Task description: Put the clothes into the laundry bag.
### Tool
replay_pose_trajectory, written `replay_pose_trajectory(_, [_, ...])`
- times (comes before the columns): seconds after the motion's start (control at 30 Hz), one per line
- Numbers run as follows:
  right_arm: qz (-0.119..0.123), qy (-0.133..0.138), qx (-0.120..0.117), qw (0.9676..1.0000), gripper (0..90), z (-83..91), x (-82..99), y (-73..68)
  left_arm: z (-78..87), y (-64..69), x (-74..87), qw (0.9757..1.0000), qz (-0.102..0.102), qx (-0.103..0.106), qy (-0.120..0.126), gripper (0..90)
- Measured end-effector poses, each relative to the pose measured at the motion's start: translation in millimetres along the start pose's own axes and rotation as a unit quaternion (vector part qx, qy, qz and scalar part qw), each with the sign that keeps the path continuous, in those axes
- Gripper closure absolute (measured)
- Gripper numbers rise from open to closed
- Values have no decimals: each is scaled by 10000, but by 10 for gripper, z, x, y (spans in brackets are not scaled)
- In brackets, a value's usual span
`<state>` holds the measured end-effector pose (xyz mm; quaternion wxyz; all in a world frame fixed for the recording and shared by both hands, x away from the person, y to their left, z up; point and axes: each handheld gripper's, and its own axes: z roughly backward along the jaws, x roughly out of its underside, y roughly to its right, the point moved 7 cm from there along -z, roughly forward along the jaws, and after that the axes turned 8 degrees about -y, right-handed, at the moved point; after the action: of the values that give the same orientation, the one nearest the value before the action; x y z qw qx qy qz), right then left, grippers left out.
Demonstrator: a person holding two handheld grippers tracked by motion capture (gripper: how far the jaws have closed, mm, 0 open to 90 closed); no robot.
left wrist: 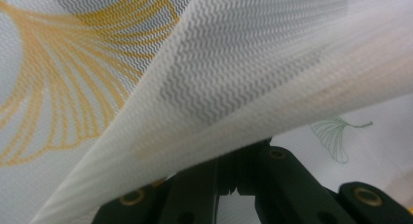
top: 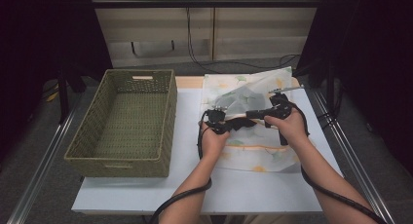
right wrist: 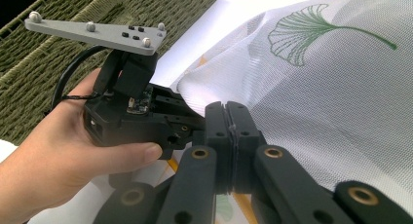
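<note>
Dim, dark-edged; close views blurred.

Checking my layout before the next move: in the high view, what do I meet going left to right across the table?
Woven basket → left gripper → right gripper, both clamped on the leaf-print cloth spread under them.

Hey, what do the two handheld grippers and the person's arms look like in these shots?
Both grippers are black. The right gripper has flat jointed jaws with brass-coloured rivets. The left gripper carries a grey three-cornered plate with silver studs and shows an open circuit board. A thick black cable trails from each. The forearms are bare, no sleeves.
</note>
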<state>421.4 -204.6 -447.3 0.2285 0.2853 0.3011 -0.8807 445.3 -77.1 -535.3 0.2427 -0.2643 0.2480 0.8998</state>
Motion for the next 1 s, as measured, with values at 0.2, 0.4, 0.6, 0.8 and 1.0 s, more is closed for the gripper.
replay_pose_trajectory(0.2, [10,-8,13,10000,897,-8,-8,-11,-28,39,-13,10000,-42,33,39,887])
replay_pose_trajectory(0.4, [6,4,51,10000,896,1,-1,18,24,42,-2,9999,-100,114,-22,843])
replay_pose_trajectory(0.6, [-67,-33,126,9999,896,-9,60,94,108,77,-18,9992,-378,35,-132,753])
replay_pose_trajectory(0.8, [-118,-77,138,9998,896,-18,102,125,162,71,3,9984,-500,-146,-203,681])
replay_pose_trajectory(1.0, [-120,-73,171,9998,896,6,98,137,194,70,65,9983,-476,-111,-304,666])
